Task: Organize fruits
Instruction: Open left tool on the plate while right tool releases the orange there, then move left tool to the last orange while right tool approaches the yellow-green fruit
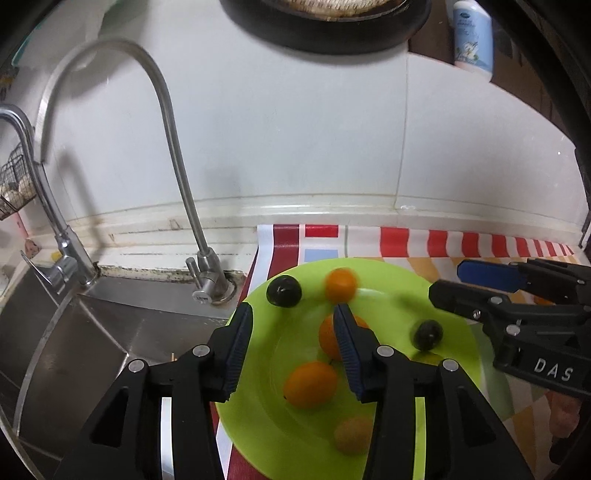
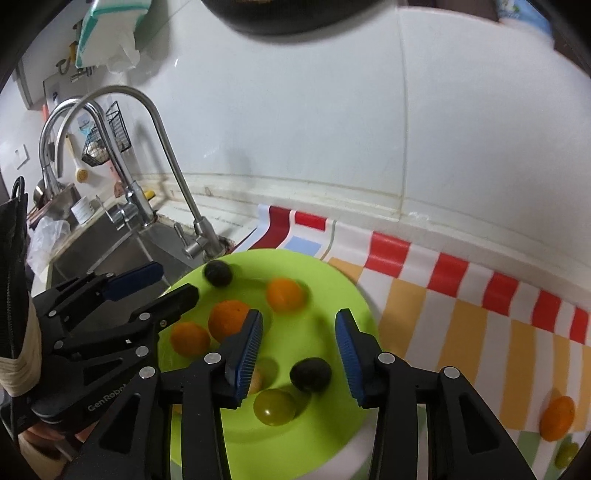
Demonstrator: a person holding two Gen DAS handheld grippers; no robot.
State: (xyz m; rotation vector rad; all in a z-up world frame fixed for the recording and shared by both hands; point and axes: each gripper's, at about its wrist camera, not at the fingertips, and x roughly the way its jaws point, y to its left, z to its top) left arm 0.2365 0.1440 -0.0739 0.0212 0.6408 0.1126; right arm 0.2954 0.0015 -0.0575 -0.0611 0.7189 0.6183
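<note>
A lime-green plate [image 1: 388,280] [image 2: 332,280] lies on a striped cloth beside the sink. It holds three oranges [image 1: 311,384] [image 2: 285,293], two dark round fruits [image 1: 283,291] [image 2: 310,374], a tan fruit [image 1: 352,435] and a green fruit [image 2: 274,406]. My left gripper [image 1: 293,310] [image 2: 177,280] hovers open over the plate's left half, with no fruit between its pads. My right gripper [image 2: 299,315] [image 1: 445,280] hangs open over the plate's right half. One dark fruit lies loose on the plate between its fingers, untouched. Another orange [image 2: 557,417] and a green fruit [image 2: 567,454] sit on the cloth to the right.
A steel sink [image 1: 110,332] with two tall curved faucets [image 1: 177,166] [image 2: 110,173] borders the plate on the left. The white tiled wall [image 1: 295,147] rises behind. A black pan [image 1: 325,22] and a bottle [image 1: 474,37] sit overhead. The cloth [image 2: 461,332] stretches right.
</note>
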